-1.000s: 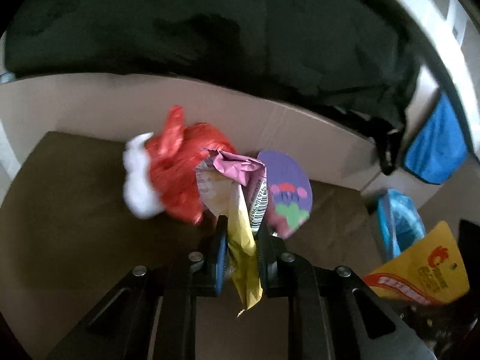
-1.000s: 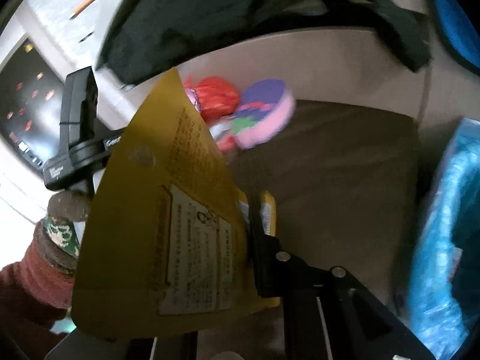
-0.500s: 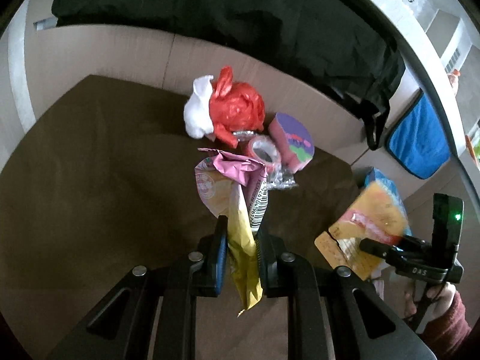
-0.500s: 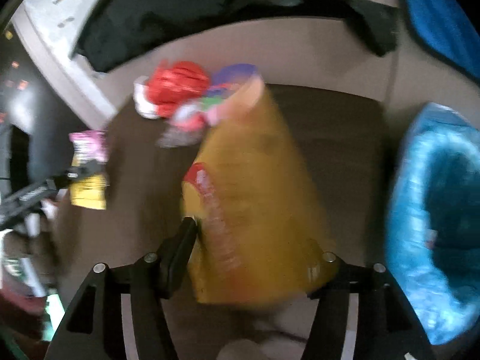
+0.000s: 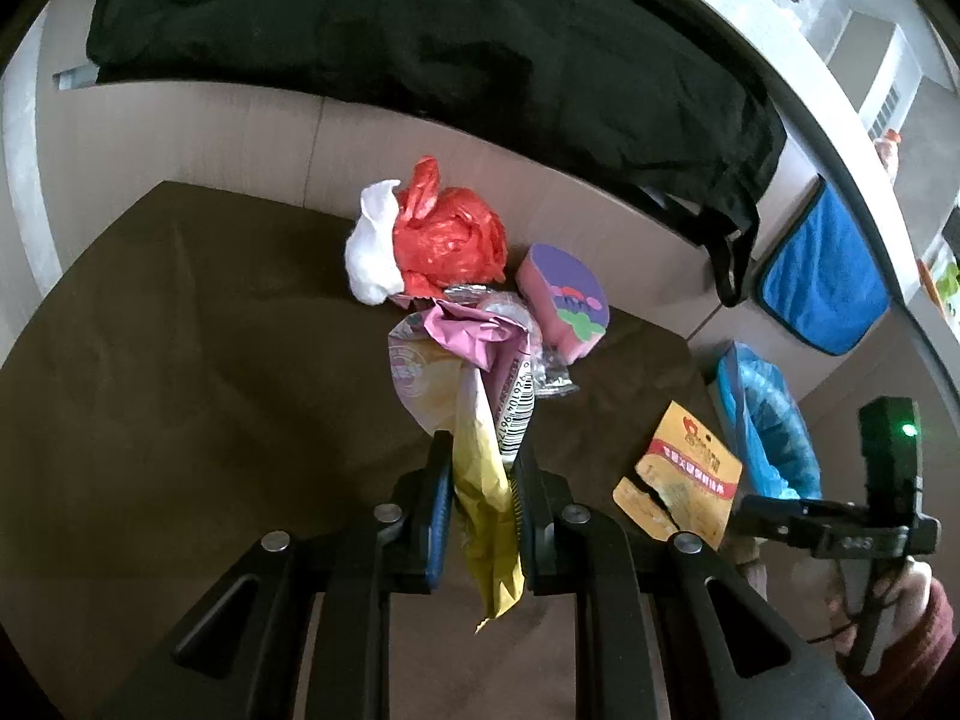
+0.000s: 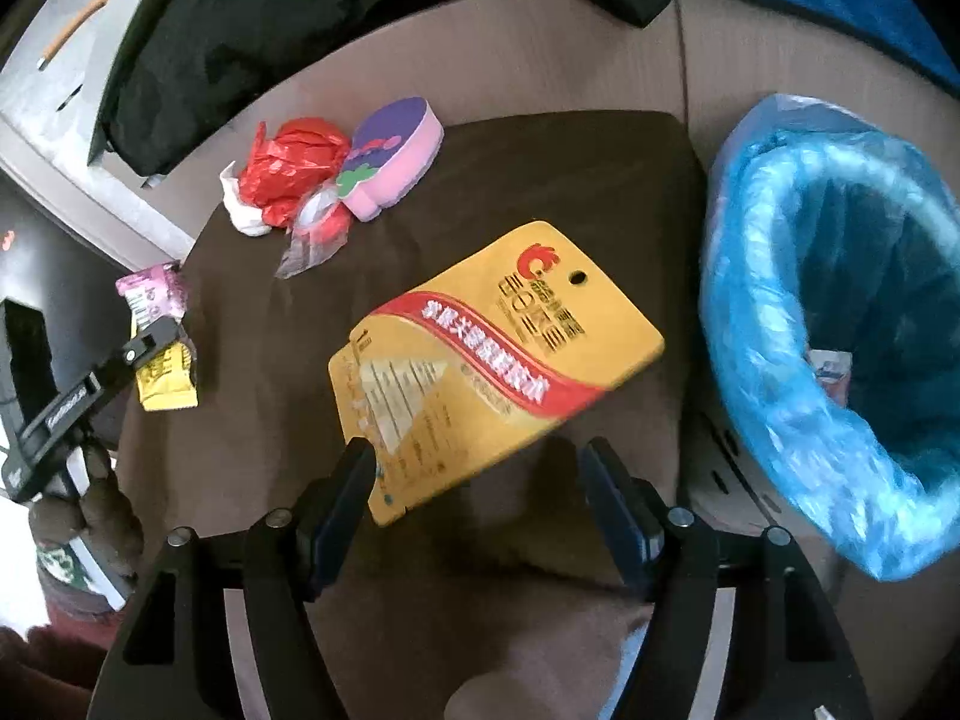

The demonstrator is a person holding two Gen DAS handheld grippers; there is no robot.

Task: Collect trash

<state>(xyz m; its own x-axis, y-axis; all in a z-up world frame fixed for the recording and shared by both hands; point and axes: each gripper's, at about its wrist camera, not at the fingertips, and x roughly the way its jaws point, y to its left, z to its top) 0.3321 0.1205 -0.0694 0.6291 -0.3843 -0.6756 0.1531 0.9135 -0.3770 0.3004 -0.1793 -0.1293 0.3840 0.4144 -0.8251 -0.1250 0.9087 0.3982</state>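
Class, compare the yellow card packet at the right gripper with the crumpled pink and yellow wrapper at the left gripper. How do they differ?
The yellow card packet is flat and stiff; the crumpled wrapper is creased and limp. The right gripper is open with the packet between its fingers; the left gripper is shut on the wrapper. The packet looks larger. Both are printed packaging waste.

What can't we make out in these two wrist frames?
- Bin contents: right wrist view, the liner wall hides all but one scrap.
- Yellow card print: right wrist view, motion-blurred; whether the open right tongs touch it is unclear.
- Small items behind the wrapper in the left tongs: left wrist view, covered.
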